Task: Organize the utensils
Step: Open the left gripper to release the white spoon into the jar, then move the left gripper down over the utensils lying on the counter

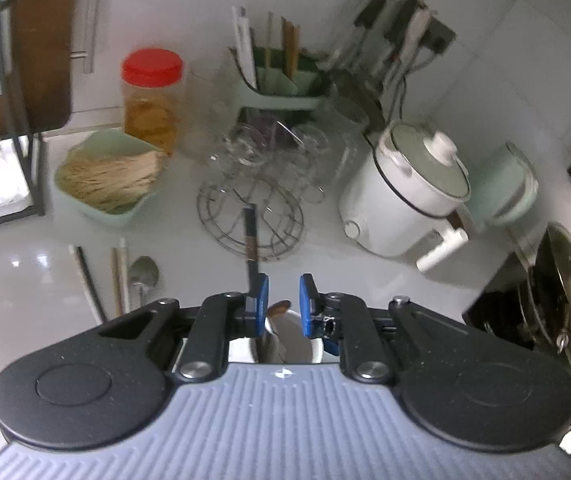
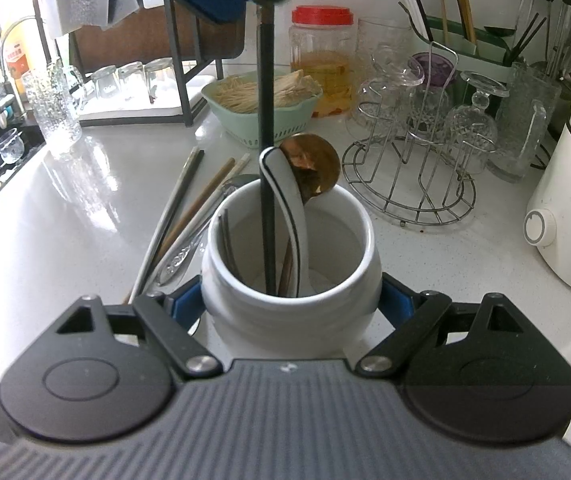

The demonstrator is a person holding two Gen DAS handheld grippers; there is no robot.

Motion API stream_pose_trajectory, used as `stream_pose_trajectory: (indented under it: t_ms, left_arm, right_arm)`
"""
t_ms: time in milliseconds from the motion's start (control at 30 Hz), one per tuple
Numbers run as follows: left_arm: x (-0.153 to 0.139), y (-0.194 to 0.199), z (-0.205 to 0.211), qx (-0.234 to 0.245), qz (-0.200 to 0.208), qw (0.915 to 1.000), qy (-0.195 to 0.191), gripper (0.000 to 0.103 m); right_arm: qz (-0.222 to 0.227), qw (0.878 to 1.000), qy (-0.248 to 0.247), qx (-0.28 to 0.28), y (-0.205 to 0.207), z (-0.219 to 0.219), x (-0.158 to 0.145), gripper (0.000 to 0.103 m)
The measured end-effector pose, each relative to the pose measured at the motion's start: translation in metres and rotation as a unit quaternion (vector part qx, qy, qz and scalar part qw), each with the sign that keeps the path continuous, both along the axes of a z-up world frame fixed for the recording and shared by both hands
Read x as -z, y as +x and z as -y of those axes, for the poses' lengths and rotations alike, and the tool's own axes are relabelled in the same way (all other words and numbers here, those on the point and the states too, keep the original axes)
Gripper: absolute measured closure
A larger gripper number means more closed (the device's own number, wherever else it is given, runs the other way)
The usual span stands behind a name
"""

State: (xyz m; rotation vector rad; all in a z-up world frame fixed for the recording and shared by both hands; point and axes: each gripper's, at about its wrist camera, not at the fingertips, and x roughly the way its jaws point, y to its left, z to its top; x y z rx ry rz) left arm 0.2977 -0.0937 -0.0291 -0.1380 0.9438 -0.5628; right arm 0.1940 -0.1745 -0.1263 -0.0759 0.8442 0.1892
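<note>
Nearest the right wrist camera, the right gripper (image 2: 291, 304) clasped the sides of a white ceramic jar (image 2: 245, 304) standing on the white counter (image 2: 465, 264), with a white spoon (image 2: 285, 200), a brown spoon (image 2: 315, 164) and a black chopstick (image 2: 267, 152) upright inside. From the left wrist view, the left gripper (image 1: 283, 300) hovered above that jar, jaws parted, the chopstick beside its left pad; whether it was gripped was unclear. More chopsticks (image 2: 189, 208) and a metal spoon (image 2: 189, 248) lay on the counter left of the jar.

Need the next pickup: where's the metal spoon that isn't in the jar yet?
In the right wrist view, the metal spoon lies on the counter left of the white jar, beside the loose chopsticks.
</note>
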Motion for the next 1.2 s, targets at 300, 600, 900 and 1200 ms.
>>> stream_pose_trajectory:
  t_ms: [300,600,900,1200]
  left_arm:
    - [0.008,-0.008,-0.026,-0.048,0.009,0.9988,-0.007,0.084]
    - [0.035,-0.009,-0.035,-0.069,0.002,0.9976,0.011,0.084]
    - [0.111,0.016,-0.048,-0.072,-0.049,0.9945,0.058,0.074]
    - [0.158,0.044,-0.043,-0.048,-0.096,0.993,0.051,0.074]
  right_arm:
    - [-0.004,1.0,0.001,-0.003,0.001,0.006,-0.001,0.012]
    - [-0.005,1.0,0.0,0.014,0.002,0.016,-0.001,0.012]
    - [-0.003,1.0,-0.002,0.008,0.005,0.018,-0.001,0.012]
    - [0.001,1.0,-0.005,0.011,0.015,0.025,0.001,0.012]
